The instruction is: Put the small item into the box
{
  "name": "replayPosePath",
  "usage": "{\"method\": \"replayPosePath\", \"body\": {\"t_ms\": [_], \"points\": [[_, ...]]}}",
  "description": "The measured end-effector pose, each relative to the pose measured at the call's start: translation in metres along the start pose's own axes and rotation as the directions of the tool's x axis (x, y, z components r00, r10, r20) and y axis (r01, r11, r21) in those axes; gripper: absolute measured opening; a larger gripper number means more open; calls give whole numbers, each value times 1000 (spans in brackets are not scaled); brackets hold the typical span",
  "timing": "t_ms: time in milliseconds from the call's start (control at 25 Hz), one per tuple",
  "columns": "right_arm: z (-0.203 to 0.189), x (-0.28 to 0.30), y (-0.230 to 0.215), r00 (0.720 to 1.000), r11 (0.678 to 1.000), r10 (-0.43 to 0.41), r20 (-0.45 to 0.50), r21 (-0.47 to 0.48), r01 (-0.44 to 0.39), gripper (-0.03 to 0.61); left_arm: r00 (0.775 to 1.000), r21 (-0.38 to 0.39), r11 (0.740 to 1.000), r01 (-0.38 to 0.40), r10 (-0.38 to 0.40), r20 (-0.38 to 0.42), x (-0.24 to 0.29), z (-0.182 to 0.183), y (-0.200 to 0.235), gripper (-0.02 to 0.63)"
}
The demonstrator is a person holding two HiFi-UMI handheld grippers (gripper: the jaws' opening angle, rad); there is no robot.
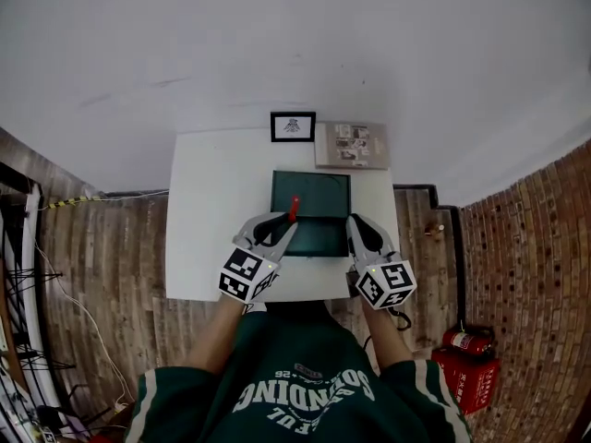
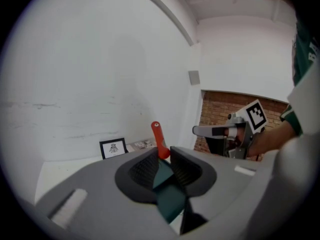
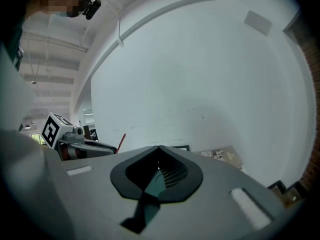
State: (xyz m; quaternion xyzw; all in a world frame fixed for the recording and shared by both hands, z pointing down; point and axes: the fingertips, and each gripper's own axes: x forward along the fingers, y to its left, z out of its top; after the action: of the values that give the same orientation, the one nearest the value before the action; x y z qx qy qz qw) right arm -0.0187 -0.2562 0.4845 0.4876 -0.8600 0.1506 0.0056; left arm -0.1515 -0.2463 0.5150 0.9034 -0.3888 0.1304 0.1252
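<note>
Head view is showing my left gripper (image 1: pixel 290 223) pinching the item (image 1: pixel 295 207) upright over the box (image 1: pixel 319 187), I'd judge for a clean drop, while my right gripper (image 1: pixel 355 222), jaws together on nothing, is idling by the rim.

The left gripper (image 1: pixel 288 221) pinches a small red item (image 1: pixel 294 208) between its jaws. The right gripper (image 1: pixel 353 221) has its jaws pressed together on nothing. Both arms reach forward, side by side.
</note>
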Motion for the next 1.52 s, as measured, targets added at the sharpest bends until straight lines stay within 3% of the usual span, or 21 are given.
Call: {"method": "replayPosePath", "body": {"t_ms": [400, 680, 1040, 1240, 1520], "points": [[10, 3, -21, 1000, 1000, 22, 6, 3, -22, 2, 999, 27, 999, -30, 30, -10, 12, 11, 0, 129], [-9, -5, -30, 999, 999, 19, -33, 26, -18, 2, 997, 37, 999, -25, 28, -72, 20, -14, -8, 129], [-52, -19, -39, 993, 996, 15, -114, 85, -5, 2, 981, -10, 1000, 11, -13, -193, 28, -73, -28, 129], [-60, -20, -39, 992, 995, 17, -123, 104, -4, 2, 960, 35, 998, 55, -44, -276, 38, -95, -33, 129], [-61, -25, -44, 992, 994, -1, -124, 112, 15, 2, 904, 172, 970, 173, -87, -419, 64, -120, -40, 129]]}}
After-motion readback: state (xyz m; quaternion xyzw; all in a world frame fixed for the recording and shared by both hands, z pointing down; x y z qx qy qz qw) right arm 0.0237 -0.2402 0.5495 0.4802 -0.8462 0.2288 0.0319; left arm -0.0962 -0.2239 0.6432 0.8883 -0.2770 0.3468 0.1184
